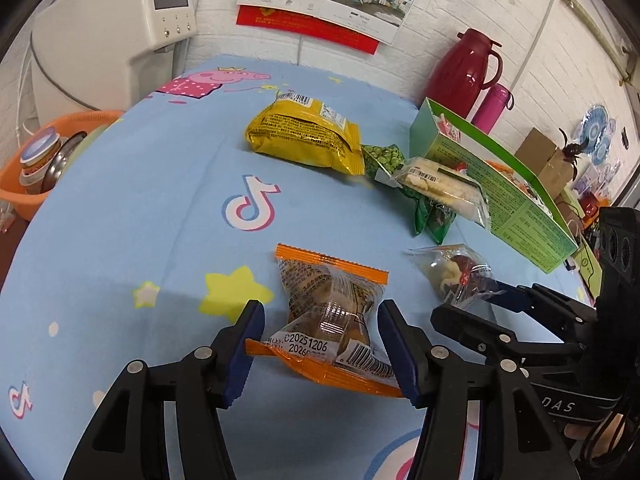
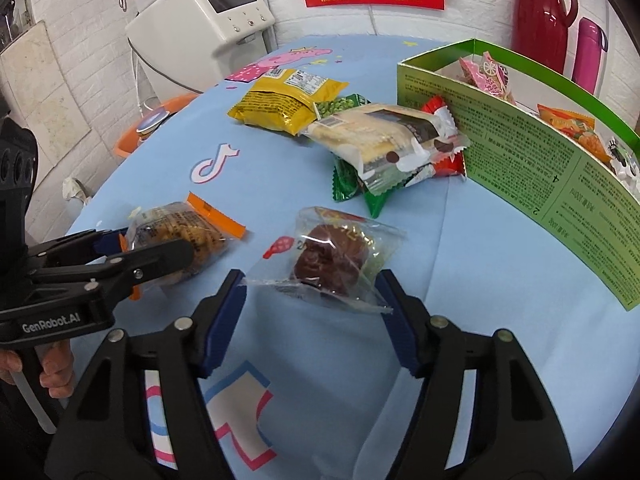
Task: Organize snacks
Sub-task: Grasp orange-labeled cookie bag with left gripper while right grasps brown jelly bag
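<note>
An orange-edged clear packet of biscuits [image 1: 332,316] lies on the blue tablecloth [image 1: 140,220], and my left gripper [image 1: 320,312] stands open astride it, pads close to its sides. My right gripper [image 2: 312,280] is open too, around a clear packet holding a brown cake [image 2: 332,256] whose wrapper edges brush the fingertips. Each gripper also shows in the other view: the right gripper [image 1: 480,300] and the left gripper [image 2: 132,248]. A green cardboard box [image 2: 520,152] holding several snacks stands to the right.
A yellow bag [image 1: 304,136], green pea packets [image 1: 384,160] and a white wafer packet [image 2: 380,140] lie beside the box. Behind it stand a red thermos [image 1: 464,68] and a pink bottle [image 2: 588,52]. An orange basin [image 1: 24,184] and a white appliance [image 1: 120,32] sit off the table's left.
</note>
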Tool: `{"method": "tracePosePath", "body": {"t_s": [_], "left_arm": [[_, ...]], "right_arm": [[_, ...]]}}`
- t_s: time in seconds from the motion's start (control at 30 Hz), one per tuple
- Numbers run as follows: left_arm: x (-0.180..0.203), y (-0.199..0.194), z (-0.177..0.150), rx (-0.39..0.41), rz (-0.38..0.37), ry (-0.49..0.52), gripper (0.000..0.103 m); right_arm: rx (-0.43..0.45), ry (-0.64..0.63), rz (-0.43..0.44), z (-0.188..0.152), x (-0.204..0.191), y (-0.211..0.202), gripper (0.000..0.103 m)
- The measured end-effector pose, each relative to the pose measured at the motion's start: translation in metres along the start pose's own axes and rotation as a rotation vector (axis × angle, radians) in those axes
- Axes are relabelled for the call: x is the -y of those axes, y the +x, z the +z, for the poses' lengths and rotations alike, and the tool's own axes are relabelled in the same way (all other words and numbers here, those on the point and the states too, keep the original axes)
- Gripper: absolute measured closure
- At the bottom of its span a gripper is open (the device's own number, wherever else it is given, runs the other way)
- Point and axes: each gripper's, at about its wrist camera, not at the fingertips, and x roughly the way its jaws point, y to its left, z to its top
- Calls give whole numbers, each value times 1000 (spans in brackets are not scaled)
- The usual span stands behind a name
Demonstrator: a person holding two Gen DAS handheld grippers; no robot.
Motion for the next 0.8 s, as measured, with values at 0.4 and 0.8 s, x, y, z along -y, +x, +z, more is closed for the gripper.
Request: {"method": "tracePosePath", "body": {"t_s": [0.4,0.8], "left_arm": [[9,-33,0,21,-129,-7,54],[49,-54,15,78,-138,61,54]], "right_arm": [[102,46,83,-6,16,-50,59],[73,59,100,-17,28,-45,43]]}}
